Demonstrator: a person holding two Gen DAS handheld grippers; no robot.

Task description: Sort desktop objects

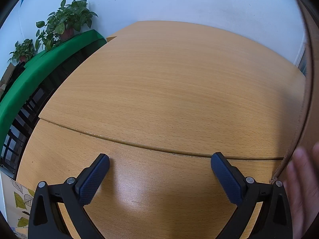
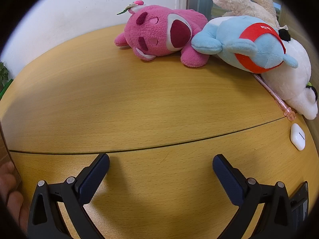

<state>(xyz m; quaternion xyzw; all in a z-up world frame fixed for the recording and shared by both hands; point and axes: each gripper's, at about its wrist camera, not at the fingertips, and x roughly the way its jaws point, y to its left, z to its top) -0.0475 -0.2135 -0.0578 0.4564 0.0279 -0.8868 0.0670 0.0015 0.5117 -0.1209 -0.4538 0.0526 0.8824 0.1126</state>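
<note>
While both tools hang low over the pale wooden desk (image 1: 169, 83), neither has anything between its fingers. The left gripper (image 1: 159, 171) has its blue-padded jaws spread wide, with only bare desktop and a curved seam (image 1: 119, 141) in the wood ahead of it. At its three o'clock a brown cardboard box wall (image 1: 305, 103) rises along the frame edge, and a blurred hand (image 1: 303, 183) rests against it near four o'clock. Off at ten o'clock, potted plants (image 1: 67, 20) stand on a green ledge (image 1: 39, 67) beside the white wall.

The right gripper (image 2: 160, 172) is likewise spread wide and holding nothing, hovering just above the wood. All the objects to sort lie ahead of it, from twelve to three o'clock. A pink plush bear (image 2: 159, 33) lies on its side at twelve o'clock, touching a light-blue plush with red bands (image 2: 249, 43) at one o'clock. Behind the blue one sits a cream fluffy plush (image 2: 243, 0), and under it at two o'clock a white plush with black patches (image 2: 291, 83). A pink pen (image 2: 277, 97) pokes out from beneath that pile, its end close to a white earbud case (image 2: 297, 136) at three o'clock. A dark object (image 2: 299, 201), too cropped to identify, sits at four o'clock. Fingers (image 2: 10, 189) show at the eight o'clock edge.
</note>
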